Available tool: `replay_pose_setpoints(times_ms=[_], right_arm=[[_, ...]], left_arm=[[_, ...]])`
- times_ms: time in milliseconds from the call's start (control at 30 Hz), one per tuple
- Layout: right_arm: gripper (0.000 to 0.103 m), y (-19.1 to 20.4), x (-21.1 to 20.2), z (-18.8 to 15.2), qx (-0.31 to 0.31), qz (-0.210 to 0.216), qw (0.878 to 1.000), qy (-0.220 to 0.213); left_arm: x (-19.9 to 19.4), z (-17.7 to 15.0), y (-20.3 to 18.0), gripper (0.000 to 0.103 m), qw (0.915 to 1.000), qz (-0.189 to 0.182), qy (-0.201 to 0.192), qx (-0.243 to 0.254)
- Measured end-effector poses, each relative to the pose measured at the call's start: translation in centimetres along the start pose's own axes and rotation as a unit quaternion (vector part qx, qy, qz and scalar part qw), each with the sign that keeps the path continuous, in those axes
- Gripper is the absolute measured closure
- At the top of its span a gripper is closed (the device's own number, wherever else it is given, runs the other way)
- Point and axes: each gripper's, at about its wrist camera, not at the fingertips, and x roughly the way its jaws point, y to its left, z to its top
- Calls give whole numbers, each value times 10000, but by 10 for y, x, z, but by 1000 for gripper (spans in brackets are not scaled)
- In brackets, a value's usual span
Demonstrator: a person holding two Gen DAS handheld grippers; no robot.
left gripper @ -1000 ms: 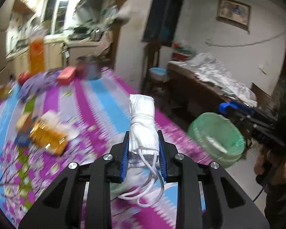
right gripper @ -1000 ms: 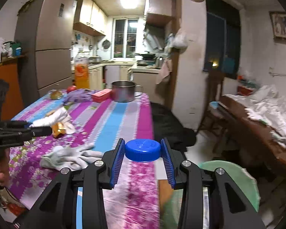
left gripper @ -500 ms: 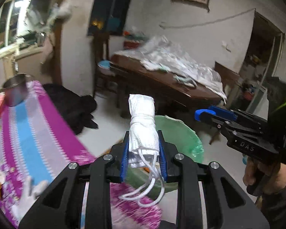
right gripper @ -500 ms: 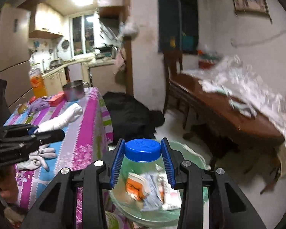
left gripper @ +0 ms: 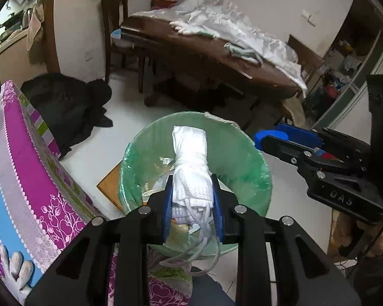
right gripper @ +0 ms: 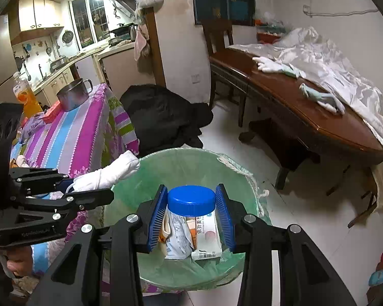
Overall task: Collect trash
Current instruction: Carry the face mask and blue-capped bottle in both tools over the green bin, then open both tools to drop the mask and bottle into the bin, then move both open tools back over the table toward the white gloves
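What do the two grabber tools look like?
Both tools, left and right, are black angular frames with silver bolts and ribbed blue finger pads. The right one has raised letters on its side; a thin dark cable hangs below its handle. Bare hands grip the handles.

"DAS" is embossed on the right gripper [left gripper: 288, 142] body, read in the left wrist view. White carton [right gripper: 207, 239] inside the bin [right gripper: 252, 191] carries a vertical line of Chinese print, too small to read reliably. Embossed lettering on left gripper [right gripper: 99, 188] body: illegible.
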Motion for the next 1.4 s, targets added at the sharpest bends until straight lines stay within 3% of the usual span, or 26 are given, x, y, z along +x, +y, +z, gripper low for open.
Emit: replay_pose_setpoints(times_ms=[600, 667, 700, 733, 800, 833, 1400], right_arm=[[62, -1, 11, -10, 115, 126, 9998, 43], [62, 0, 11, -10, 106, 145, 9998, 43], [61, 0, 11, -10, 105, 142, 9998, 36], [49, -1, 10, -10, 111, 135, 9998, 23], [35, -1, 7, -10, 153, 110, 9998, -60], [35, -2, 6, -11, 165, 107, 9998, -75], [35, 0, -2, -19, 160, 132, 9996, -187]], left_arm=[[12, 10, 1, 78, 9999, 90, 93, -77], [11, 11, 1, 74, 9999, 99, 72, -77], [10, 11, 1, 63, 9999, 136, 52, -81], [8, 11, 2, 49, 9998, 167, 11, -85], [5, 12, 4, 36, 9997, 217, -72, -90], [3, 12, 5, 34, 9996, 248, -105, -112], [0, 6, 15, 32, 9992, 276, -154, -240]])
